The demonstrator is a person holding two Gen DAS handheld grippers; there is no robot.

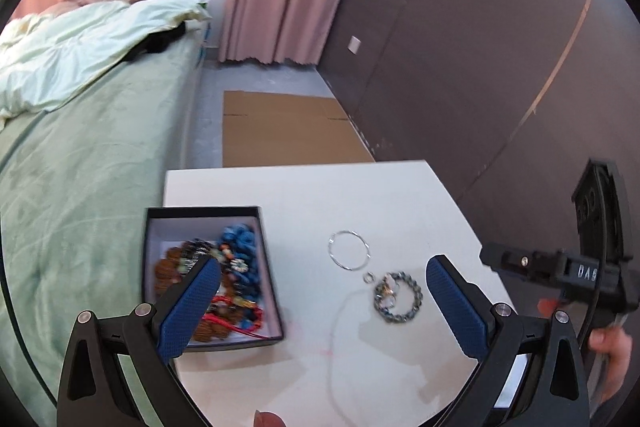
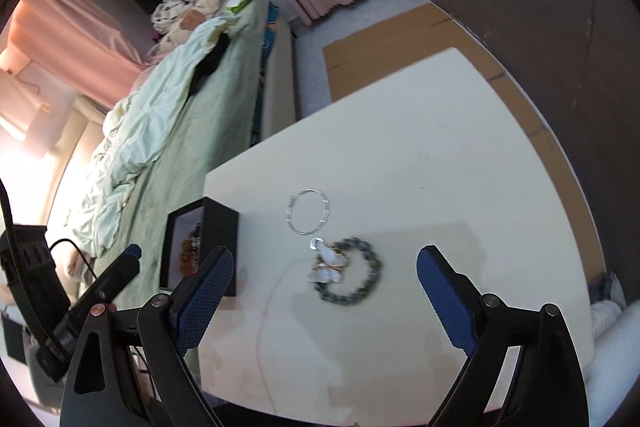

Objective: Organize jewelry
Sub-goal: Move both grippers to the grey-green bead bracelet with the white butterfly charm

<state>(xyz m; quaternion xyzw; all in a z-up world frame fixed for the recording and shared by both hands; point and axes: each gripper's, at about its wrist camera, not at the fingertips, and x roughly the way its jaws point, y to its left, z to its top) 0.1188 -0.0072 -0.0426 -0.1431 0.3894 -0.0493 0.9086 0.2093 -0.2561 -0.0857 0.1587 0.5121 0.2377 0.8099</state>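
Left wrist: one box (image 1: 208,215), two bracelets (image 1: 398,297)

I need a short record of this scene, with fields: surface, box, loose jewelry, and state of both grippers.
surface: white table beside a bed
box: black jewelry box, open, full of beaded pieces, at the table's left edge
loose jewelry: silver wire bangle; dark beaded bracelet with a butterfly pendant; thin pale cord
left gripper: open, empty
right gripper: open, empty

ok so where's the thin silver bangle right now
The thin silver bangle lies flat on the white table, right of the black jewelry box and just beyond the dark beaded bracelet; neither tool holds it.
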